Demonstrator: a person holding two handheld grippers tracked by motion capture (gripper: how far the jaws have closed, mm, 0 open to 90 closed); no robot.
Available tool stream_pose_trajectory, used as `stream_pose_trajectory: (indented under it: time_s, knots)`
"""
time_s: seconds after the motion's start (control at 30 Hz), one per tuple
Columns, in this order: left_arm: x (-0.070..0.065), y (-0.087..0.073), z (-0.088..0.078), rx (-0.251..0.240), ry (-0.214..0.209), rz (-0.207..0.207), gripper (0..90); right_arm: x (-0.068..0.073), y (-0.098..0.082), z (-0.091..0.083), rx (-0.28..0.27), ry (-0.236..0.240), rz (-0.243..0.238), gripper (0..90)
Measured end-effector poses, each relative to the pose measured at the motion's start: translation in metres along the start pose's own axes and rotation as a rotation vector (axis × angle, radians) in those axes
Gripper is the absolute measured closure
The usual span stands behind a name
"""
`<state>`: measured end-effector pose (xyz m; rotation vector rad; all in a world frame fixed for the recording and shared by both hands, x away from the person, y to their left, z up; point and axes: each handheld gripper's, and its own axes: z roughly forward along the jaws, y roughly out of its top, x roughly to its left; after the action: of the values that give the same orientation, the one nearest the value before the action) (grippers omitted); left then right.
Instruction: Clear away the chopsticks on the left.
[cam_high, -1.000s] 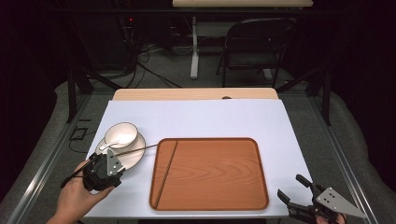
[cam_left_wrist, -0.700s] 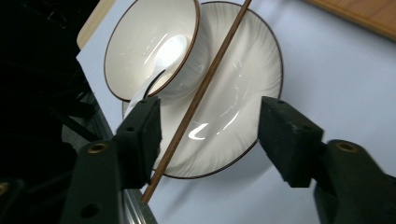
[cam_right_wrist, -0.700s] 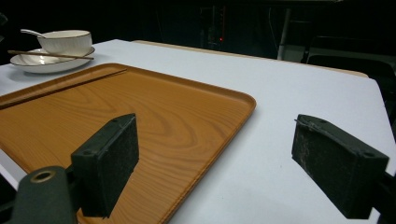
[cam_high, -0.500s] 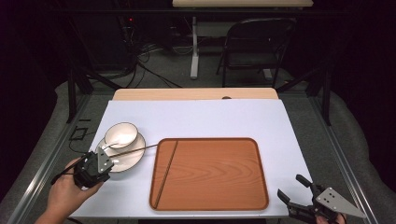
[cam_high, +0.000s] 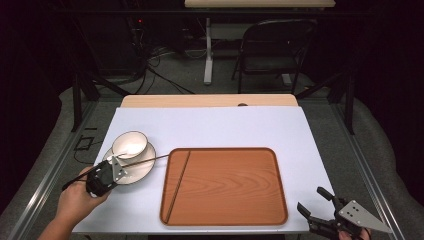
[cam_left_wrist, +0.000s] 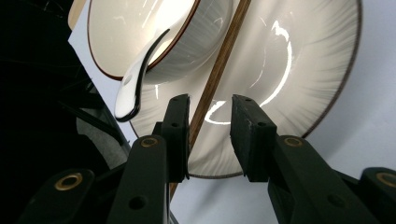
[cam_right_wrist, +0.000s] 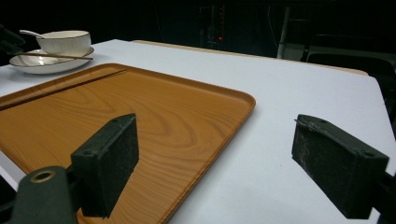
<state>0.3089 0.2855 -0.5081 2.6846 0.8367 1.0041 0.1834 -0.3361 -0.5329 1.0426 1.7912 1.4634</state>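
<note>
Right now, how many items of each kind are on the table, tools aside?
Brown wooden chopsticks: 2
White ribbed bowl: 1
White ribbed plate: 1
White ceramic spoon: 1
Brown wooden rectangular tray: 1
Total: 6

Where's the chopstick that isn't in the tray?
High view, left side: the chopstick lies across the plate beside the bowl, between the left gripper's jaws.

left gripper (cam_high: 113, 169): jaws just closing, still apart | right gripper (cam_high: 316, 206): jaws wide, low, idle
</note>
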Motion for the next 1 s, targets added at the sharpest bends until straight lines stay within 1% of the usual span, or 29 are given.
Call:
stream_pose_trajectory:
  time_s: [0.1, 0.27, 0.37, 0.57, 0.63, 0.73, 0.8, 1.0]
  knots:
    - [0.0, 0.002, 0.007, 0.009, 0.0, 0.004, 68.8, 0.0, 0.0, 0.0, 0.0, 0.0, 0.001, 14.4]
    - [-0.001, 0.005, 0.016, 0.031, 0.007, 0.023, 69.2, 0.0, 0.0, 0.0, 0.001, 0.002, 0.001, 14.4]
    - [-0.001, 0.006, 0.02, 0.046, 0.012, 0.039, 69.3, 0.0, 0.0, 0.0, 0.0, 0.002, 0.001, 14.4]
    - [0.0, 0.008, 0.027, 0.056, 0.019, 0.048, 70.1, 0.0, 0.0, 0.0, 0.001, 0.003, 0.001, 14.4]
    - [-0.001, 0.009, 0.029, 0.058, 0.024, 0.063, 71.7, 0.0, 0.0, 0.0, 0.003, 0.003, 0.003, 14.4]
    - [-0.003, 0.01, 0.031, 0.063, 0.021, 0.083, 72.7, 0.0, 0.0, 0.0, 0.001, 0.003, 0.001, 14.4]
    - [-0.005, 0.011, 0.031, 0.072, 0.021, 0.107, 74.5, 0.0, 0.0, 0.0, 0.002, 0.003, 0.002, 14.4]
    - [-0.006, 0.012, 0.032, 0.077, 0.021, 0.123, 76.5, 0.0, 0.0, 0.0, 0.003, 0.004, 0.003, 14.4]
